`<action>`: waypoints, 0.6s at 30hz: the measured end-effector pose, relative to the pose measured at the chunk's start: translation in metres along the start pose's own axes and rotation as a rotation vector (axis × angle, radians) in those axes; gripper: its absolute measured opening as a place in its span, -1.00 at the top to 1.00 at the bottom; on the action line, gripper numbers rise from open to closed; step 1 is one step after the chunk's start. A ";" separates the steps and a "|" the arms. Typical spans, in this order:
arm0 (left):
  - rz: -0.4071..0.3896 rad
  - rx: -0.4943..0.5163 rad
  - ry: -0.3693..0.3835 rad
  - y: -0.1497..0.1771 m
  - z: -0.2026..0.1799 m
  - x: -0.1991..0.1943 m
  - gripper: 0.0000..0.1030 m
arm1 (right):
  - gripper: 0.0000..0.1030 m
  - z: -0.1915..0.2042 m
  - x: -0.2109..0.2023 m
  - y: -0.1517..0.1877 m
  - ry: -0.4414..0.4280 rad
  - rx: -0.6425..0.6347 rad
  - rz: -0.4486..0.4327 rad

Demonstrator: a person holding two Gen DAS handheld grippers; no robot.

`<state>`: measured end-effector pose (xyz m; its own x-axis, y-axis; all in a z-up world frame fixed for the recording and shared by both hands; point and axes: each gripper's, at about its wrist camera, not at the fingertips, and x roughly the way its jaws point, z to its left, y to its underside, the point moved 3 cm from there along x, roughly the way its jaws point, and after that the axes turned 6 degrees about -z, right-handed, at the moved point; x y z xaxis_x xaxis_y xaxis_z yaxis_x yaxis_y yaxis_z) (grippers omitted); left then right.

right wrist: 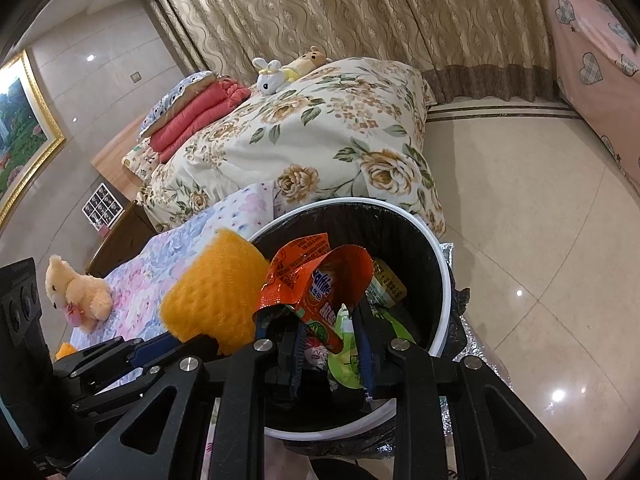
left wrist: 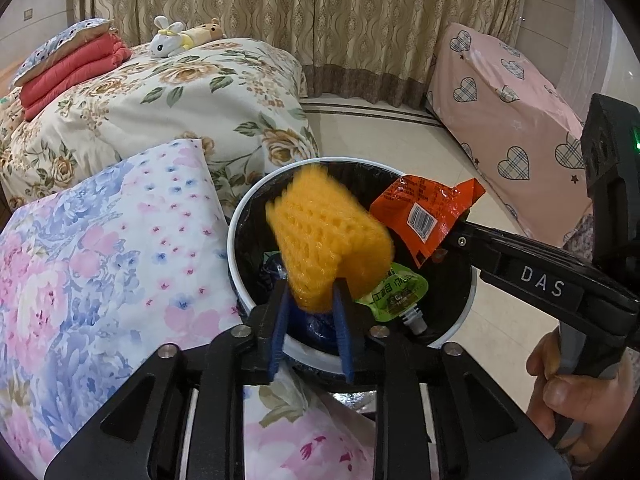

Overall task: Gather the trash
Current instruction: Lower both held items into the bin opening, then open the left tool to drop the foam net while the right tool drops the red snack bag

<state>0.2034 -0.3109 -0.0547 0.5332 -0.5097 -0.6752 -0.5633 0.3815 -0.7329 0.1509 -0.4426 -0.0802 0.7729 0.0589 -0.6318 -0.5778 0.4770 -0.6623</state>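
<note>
Both my grippers hang over the open bin [left wrist: 240, 240], a white-rimmed pail with a black liner that stands on the floor just right of the floral bed. In my left gripper [left wrist: 313, 300] the yellow foam net [left wrist: 328, 240] sits with its lower end between the blue fingers [left wrist: 344, 320]; the net is blurred and the gap looks slack around it, so I judge the pinch is already loose and not pressing. It is a light, springy mesh sleeve that squashes to nothing, so I would take it across the middle of its width, where the folds bunch and give the pads something to bite. My right gripper [right wrist: 332, 344] has the orange wrapper [right wrist: 316, 280] standing up between its fingers, and a green pouch [right wrist: 348, 356] shows low in the same gap; the fingers are spread a little, and I cannot tell whether they bear on the foil at all. That wrapper is thin, crinkly and slick, nearly weightless, and likely to slide out of a weak pinch, so a crumpled edge is the better hold than the flat face. Over the bin mouth, both pieces should drop straight in.
</note>
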 end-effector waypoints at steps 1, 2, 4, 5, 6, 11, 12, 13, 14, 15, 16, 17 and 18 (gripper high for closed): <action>0.000 -0.001 -0.004 0.000 0.000 -0.001 0.35 | 0.36 -0.001 0.002 -0.001 0.001 0.002 0.004; -0.002 -0.003 -0.009 0.000 0.001 -0.001 0.23 | 0.29 -0.001 0.002 -0.002 0.001 0.004 0.006; -0.007 -0.005 -0.013 -0.001 0.004 -0.004 0.20 | 0.23 -0.002 0.002 -0.002 0.006 0.009 0.008; -0.007 -0.006 -0.013 0.000 0.004 -0.005 0.19 | 0.19 -0.003 0.001 -0.002 0.010 0.011 0.007; -0.008 -0.009 -0.012 0.000 0.005 -0.006 0.19 | 0.14 -0.004 0.000 -0.001 0.012 0.015 0.006; -0.016 -0.025 -0.021 0.006 0.013 -0.015 0.12 | -0.09 -0.005 -0.006 0.001 0.009 0.028 0.001; -0.017 -0.033 -0.024 0.010 0.016 -0.018 0.12 | -0.12 -0.004 -0.007 0.001 0.008 0.030 0.000; -0.019 -0.042 -0.027 0.013 0.019 -0.021 0.12 | -0.14 -0.003 -0.010 0.003 0.006 0.034 -0.002; -0.022 -0.052 -0.029 0.017 0.022 -0.024 0.11 | -0.17 -0.002 -0.011 0.003 0.004 0.035 -0.004; -0.026 -0.064 -0.030 0.020 0.024 -0.027 0.11 | -0.19 0.000 -0.013 0.005 0.002 0.036 -0.006; -0.032 -0.080 -0.031 0.024 0.028 -0.032 0.10 | -0.25 0.002 -0.015 0.008 -0.002 0.038 -0.010; -0.039 -0.096 -0.034 0.029 0.033 -0.037 0.08 | -0.31 0.005 -0.018 0.010 -0.008 0.039 -0.015; -0.046 -0.110 -0.039 0.033 0.037 -0.042 0.06 | -0.33 0.007 -0.019 0.011 -0.011 0.041 -0.017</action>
<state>0.1856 -0.2480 -0.0541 0.5831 -0.4936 -0.6453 -0.6021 0.2706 -0.7511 0.1319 -0.4318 -0.0731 0.7855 0.0602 -0.6159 -0.5536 0.5134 -0.6557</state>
